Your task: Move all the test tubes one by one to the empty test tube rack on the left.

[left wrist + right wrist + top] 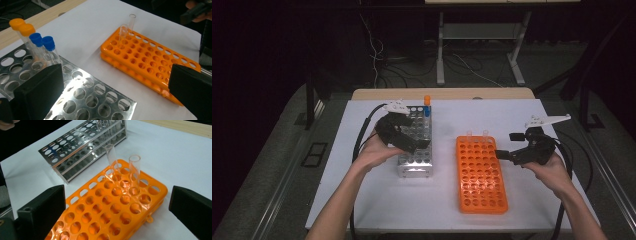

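Both jaws wide open w/ nothing held: left gripper (411, 145) over steel rack (416, 150), right gripper (507, 152) by orange rack (480, 175), probably set for moving tubes (123, 171).

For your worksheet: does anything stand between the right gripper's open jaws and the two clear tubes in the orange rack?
Nothing visible does. The right gripper looks over empty holes of the orange rack straight at the two clear tubes; its jaws hold nothing.

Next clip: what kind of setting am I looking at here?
Probably a lab-style recording bench in a dim room: a white table holds a metal tube rack with capped tubes and an orange tube rack with two clear tubes. Cables trail on the floor behind.
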Motion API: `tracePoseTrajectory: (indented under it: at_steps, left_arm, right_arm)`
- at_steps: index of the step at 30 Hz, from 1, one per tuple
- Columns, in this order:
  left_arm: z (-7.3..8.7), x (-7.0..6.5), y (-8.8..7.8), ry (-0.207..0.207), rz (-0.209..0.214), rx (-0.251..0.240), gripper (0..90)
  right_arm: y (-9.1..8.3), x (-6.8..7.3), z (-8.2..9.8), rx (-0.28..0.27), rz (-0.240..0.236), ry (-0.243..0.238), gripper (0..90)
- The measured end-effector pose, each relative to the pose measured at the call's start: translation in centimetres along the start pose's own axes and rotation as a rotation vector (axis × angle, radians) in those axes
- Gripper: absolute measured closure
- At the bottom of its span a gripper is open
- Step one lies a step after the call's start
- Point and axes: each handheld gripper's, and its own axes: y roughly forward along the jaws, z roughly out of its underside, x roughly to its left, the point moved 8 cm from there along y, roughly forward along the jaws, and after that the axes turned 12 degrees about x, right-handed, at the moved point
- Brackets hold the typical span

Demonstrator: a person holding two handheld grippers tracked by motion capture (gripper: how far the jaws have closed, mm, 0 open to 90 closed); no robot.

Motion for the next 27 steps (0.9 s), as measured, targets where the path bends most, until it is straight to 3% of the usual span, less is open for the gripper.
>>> tracePoseTrajectory:
  at_steps: [14,27]
  left_arm:
    - [2.3,-1.6,-0.8,-0.007,0.007,-0.028,0.0]
    - [4.3,-2.4,-1.1,-0.024,0.017,-0.052,0.0]
  right_arm:
    - [2.7,-2.0,-1.1,0.070,0.025,-0.002,0.5]
    - [4.9,-3.3,-1.0,0.124,0.050,-0.036,20.8]
